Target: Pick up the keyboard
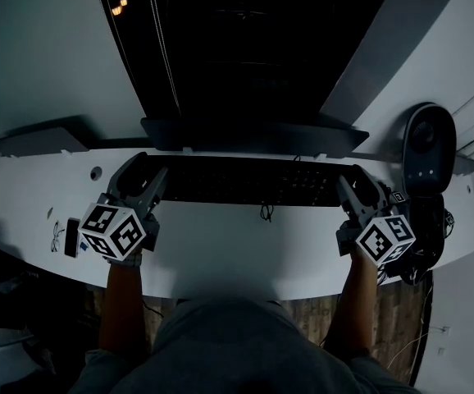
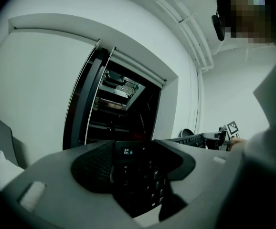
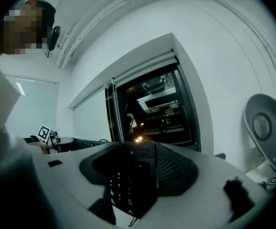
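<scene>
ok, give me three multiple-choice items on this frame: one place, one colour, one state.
1. The speaker stands: A) at the desk's right end B) at its left end C) on the keyboard
2. The keyboard is: A) white B) red C) black
3. The left gripper and right gripper are: A) open above the desk B) each shut on one keyboard end C) both on the speaker

Key: A, the head view shows it beyond the right gripper; C, dark against the white desk; B, each gripper view shows keys between its jaws.
</scene>
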The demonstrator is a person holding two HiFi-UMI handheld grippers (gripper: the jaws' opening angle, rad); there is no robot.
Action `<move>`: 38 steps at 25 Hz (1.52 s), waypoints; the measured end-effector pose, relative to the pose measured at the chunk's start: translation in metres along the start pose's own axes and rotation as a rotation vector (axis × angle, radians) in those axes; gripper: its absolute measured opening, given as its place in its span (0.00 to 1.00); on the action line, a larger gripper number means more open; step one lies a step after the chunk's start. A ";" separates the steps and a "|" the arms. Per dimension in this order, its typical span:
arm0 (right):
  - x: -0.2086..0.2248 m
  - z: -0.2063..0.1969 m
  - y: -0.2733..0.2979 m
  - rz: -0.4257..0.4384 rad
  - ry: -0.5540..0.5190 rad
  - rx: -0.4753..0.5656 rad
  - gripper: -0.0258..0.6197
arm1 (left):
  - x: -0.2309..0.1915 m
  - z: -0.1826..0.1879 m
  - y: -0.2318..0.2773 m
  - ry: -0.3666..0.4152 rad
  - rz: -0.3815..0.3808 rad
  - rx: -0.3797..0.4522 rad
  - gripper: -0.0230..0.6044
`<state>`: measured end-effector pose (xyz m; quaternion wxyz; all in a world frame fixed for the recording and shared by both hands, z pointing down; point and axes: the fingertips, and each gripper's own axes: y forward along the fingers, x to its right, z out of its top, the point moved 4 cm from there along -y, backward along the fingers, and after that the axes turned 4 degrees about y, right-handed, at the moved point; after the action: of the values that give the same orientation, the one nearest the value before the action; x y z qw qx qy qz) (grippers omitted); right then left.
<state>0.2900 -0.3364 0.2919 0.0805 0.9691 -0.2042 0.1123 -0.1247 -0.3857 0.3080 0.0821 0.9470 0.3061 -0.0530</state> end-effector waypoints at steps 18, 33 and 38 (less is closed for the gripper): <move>-0.006 0.034 -0.009 -0.005 -0.047 0.068 0.40 | 0.006 0.033 0.000 0.027 -0.021 0.049 0.42; -0.008 0.035 -0.009 -0.001 -0.043 0.078 0.40 | 0.007 0.038 -0.001 0.036 -0.018 0.060 0.43; -0.009 0.036 -0.009 0.007 -0.047 0.080 0.40 | 0.007 0.041 -0.002 0.043 -0.017 0.068 0.43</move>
<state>0.2926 -0.3317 0.2537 0.0363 0.9733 -0.2046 0.0977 -0.1223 -0.3873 0.2668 0.0427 0.9474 0.3140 -0.0438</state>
